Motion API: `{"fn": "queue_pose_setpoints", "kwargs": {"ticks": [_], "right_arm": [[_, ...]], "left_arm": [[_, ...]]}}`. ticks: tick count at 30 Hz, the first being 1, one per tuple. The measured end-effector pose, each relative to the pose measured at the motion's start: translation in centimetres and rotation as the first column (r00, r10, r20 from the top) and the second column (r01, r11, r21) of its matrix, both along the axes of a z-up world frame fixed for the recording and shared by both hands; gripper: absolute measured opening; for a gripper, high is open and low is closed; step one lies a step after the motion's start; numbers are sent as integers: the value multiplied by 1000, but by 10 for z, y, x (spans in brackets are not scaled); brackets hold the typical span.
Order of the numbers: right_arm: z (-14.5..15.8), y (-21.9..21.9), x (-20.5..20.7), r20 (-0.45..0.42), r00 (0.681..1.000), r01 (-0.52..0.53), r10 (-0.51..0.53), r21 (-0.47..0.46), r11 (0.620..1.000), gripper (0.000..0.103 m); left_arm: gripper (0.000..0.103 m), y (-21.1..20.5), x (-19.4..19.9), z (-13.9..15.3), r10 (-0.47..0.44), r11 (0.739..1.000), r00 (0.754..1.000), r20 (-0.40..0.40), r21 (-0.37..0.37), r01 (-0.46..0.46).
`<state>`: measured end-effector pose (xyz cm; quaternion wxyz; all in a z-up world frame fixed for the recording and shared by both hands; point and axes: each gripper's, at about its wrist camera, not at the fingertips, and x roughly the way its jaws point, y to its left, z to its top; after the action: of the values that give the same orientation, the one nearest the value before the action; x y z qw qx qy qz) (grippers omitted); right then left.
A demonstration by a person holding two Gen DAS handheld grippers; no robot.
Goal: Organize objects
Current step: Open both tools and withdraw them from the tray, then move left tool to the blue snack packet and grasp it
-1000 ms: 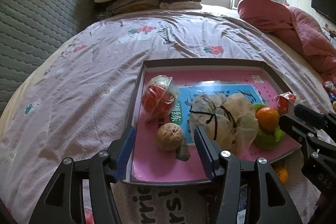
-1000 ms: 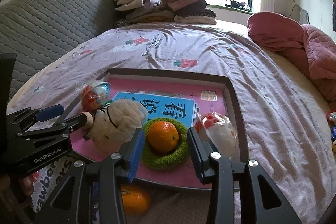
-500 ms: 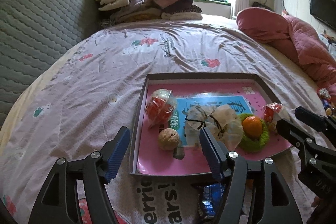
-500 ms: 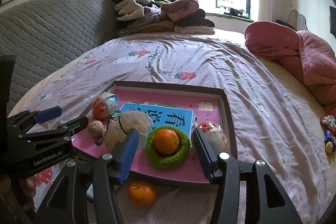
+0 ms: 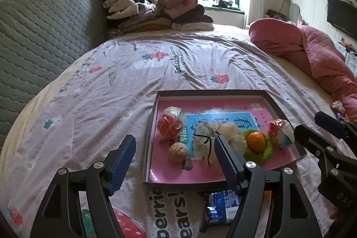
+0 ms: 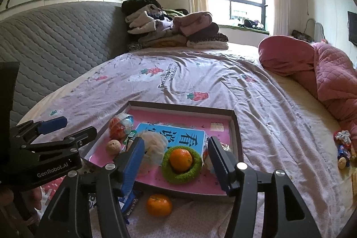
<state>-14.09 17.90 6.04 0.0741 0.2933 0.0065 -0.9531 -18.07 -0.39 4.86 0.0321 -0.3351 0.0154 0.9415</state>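
A shallow box tray (image 5: 212,93) (image 6: 178,106) with a pink floor lies on the bed. It holds an orange (image 5: 256,142) (image 6: 180,159) in a green ring, a walnut (image 5: 177,152) (image 6: 113,147), a white drawstring pouch (image 5: 208,137) (image 6: 154,144), a red wrapped ball (image 5: 170,123) (image 6: 118,126) and a small wrapped snack (image 5: 280,132). A loose orange (image 6: 159,204) and a blue snack packet (image 5: 223,207) lie on the sheet in front of the tray. My left gripper (image 5: 174,162) and right gripper (image 6: 176,164) are both open and empty, held back above the tray's near edge.
Folded clothes (image 5: 156,12) are stacked at the head of the bed by the grey quilted headboard (image 5: 44,37). A pink quilt (image 5: 312,55) is bunched at the right. Small wrapped items (image 6: 343,148) lie at the bed's right edge.
Both grippers have drawn back and up from the tray, so it looks smaller and farther. The loose orange and blue packet have come into view in front of the tray.
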Motion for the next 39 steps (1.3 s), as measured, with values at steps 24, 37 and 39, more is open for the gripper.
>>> {"fn": "queue_pose_setpoints", "kwargs": {"ticks": [24, 37, 39], "right_arm": [[14, 10, 58, -11, 1000, 6, -6, 22, 1000, 61], [-19, 7, 75, 68, 998, -16, 13, 45, 999, 61], [-22, 6, 75, 73, 997, -19, 15, 46, 999, 61]], "left_arm": [[75, -1, 71, 13, -19, 1000, 1000, -12, -7, 18], [75, 18, 103, -32, -61, 996, 996, 71, -57, 65], [75, 22, 105, -38, -71, 995, 994, 82, -64, 77]]}}
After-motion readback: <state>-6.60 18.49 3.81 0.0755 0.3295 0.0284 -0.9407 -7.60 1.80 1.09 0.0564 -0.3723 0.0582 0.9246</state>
